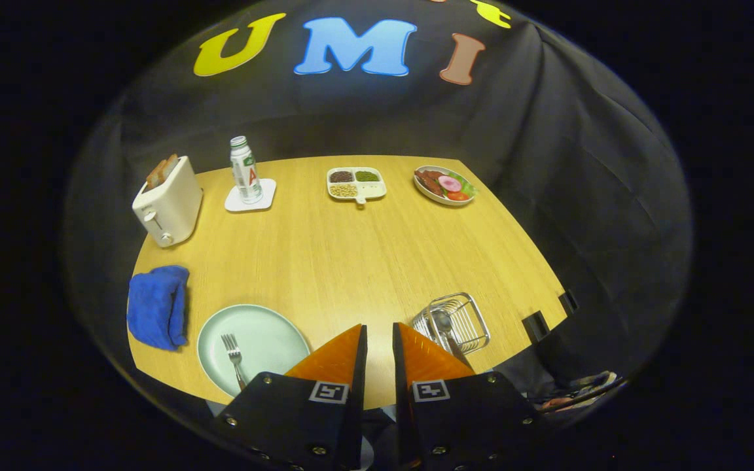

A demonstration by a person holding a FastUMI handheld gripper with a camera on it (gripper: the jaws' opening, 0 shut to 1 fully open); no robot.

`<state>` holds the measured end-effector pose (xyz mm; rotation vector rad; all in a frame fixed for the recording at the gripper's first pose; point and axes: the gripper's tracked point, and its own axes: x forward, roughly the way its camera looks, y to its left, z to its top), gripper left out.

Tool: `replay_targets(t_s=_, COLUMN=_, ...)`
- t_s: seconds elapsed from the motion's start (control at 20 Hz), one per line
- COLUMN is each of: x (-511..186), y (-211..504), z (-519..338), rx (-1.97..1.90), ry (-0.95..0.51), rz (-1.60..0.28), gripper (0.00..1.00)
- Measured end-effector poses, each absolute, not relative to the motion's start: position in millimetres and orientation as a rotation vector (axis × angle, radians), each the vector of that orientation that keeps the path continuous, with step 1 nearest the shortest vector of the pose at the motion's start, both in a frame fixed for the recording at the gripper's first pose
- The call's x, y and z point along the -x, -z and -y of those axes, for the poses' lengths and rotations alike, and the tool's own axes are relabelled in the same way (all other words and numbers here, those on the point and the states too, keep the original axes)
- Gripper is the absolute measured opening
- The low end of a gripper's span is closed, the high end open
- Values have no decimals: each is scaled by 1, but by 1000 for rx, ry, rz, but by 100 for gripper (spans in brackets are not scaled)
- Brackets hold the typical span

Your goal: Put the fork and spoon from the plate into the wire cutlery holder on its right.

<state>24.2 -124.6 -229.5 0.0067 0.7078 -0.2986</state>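
Note:
A pale green plate (266, 333) lies on the wooden table just left of my fingers, and a metal fork (233, 358) rests on it with its tines pointing away from me. To the right of my fingers stands the wire cutlery holder (465, 320), with a spoon (446, 330) inside it, bowl up and handle leaning toward me. My gripper (379, 330) hovers above the table's near edge between plate and holder. Its fingers stand a narrow gap apart with nothing between them.
A blue cloth (156, 305) lies left of the plate. Farther back are a white toaster (169, 199) with bread, a bottle (245, 170) on a white coaster, a divided dish of grains (356, 184) and a plate of food (445, 185). Two black clamps (535, 325) grip the table's right edge.

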Motion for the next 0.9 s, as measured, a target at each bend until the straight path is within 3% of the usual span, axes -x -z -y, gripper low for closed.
replay_targets(t_s=0.9, x=-9, y=309, z=-32, rx=123, ry=-26, rz=-834, gripper=21)
